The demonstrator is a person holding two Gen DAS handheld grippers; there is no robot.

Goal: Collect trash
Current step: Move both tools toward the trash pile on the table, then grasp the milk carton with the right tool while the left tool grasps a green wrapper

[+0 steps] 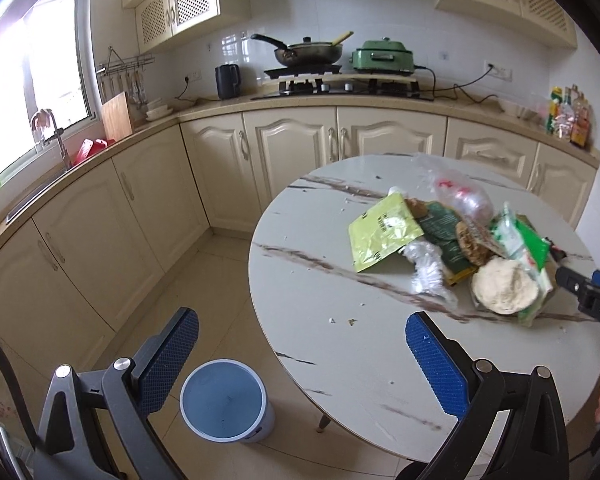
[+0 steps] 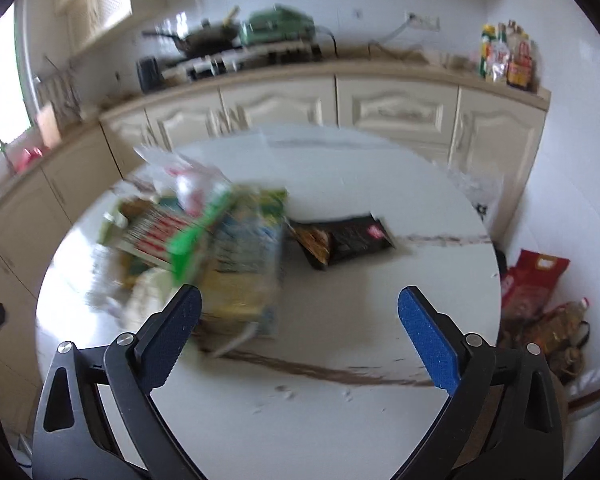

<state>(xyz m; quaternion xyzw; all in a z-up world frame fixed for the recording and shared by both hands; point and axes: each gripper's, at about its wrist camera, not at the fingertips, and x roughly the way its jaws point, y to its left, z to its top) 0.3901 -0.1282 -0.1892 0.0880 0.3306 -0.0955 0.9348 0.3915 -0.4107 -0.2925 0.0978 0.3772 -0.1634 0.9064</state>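
The left tongs (image 1: 302, 354) hang spread wide with nothing between them, one finger over the floor and the other over the near edge of the round marble counter (image 1: 340, 280). Below them, on the floor just beside the counter's edge, stands a blue bin (image 1: 224, 400), its mouth open.

The right tongs (image 2: 300, 330) are also spread apart and hold nothing; they hover over the counter (image 2: 340, 360) with their left finger (image 2: 172, 336) close against the near side of the trash heap, though the blur hides whether it touches. In the left view a black part of the right tongs (image 1: 580, 288) shows at the far right edge of the heap.

The trash pile (image 1: 452, 240) lies on the counter, toward its right half as the left tongs see it: a yellow-green packet (image 1: 384, 234) on the side nearest the bin, a crumpled clear plastic bag (image 1: 428, 270) beside it, a dark green wrapper (image 1: 444, 236), a round pale bun (image 1: 504, 286) at the front, a green and white bag (image 1: 528, 240), and a clear bag with red print (image 1: 460, 192) at the back. A black snack packet (image 2: 344, 242) lies on its own, just beside the heap on the side away from the bin. Crumbs (image 1: 342, 321) dot the counter near its front.
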